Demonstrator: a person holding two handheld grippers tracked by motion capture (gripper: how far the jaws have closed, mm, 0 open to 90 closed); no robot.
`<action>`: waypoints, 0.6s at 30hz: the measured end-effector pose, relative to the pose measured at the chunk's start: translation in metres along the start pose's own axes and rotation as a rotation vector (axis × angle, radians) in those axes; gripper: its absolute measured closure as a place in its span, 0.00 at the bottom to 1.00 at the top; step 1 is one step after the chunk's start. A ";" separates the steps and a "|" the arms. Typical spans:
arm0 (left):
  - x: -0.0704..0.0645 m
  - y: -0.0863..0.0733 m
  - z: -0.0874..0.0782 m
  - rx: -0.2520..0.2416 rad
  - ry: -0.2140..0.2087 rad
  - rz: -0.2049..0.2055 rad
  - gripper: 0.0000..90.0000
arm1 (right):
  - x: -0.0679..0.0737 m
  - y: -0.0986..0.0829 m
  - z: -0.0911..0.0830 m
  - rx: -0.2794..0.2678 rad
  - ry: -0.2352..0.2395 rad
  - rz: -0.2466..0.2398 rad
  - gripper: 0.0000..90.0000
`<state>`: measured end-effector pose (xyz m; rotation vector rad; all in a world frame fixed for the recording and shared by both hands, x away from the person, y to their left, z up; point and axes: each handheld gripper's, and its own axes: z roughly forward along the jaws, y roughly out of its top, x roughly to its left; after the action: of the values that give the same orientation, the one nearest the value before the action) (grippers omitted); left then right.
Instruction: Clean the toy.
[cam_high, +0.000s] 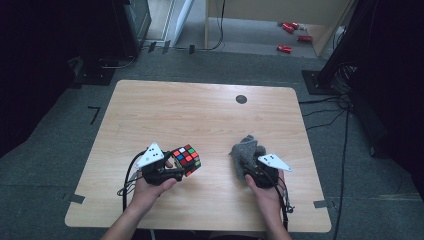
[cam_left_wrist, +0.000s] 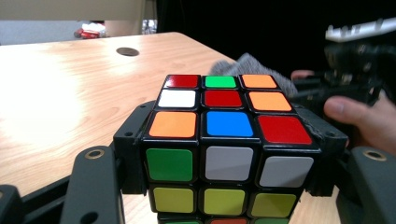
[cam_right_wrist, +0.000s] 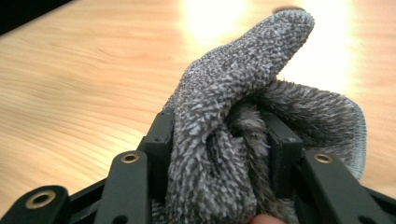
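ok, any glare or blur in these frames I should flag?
High view: sharp enough, dark at the edges, table evenly lit. Left gripper view: blown-out glare patch on the wood at left, puzzle cube sharp, right gripper behind it soft. Right gripper view: strong glare up top, wood grain blurred, grey cloth in focus.

Glossy plastic cube, fluffy grey cloth, smooth pale wood-grain table, matt black fingers.
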<state>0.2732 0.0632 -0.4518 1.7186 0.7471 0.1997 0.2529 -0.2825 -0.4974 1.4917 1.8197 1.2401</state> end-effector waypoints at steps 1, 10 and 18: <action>0.001 0.000 0.000 -0.002 0.003 -0.007 0.38 | -0.004 -0.002 0.002 0.006 -0.002 0.009 0.59; 0.002 -0.002 0.001 0.005 0.006 -0.003 0.38 | -0.016 -0.014 0.011 0.066 -0.009 0.019 0.51; 0.004 -0.001 0.001 0.006 0.018 -0.010 0.38 | -0.002 0.011 -0.016 -0.131 0.020 -0.002 0.36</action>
<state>0.2765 0.0646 -0.4543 1.7200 0.7698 0.2063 0.2459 -0.2898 -0.4801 1.4105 1.7164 1.3507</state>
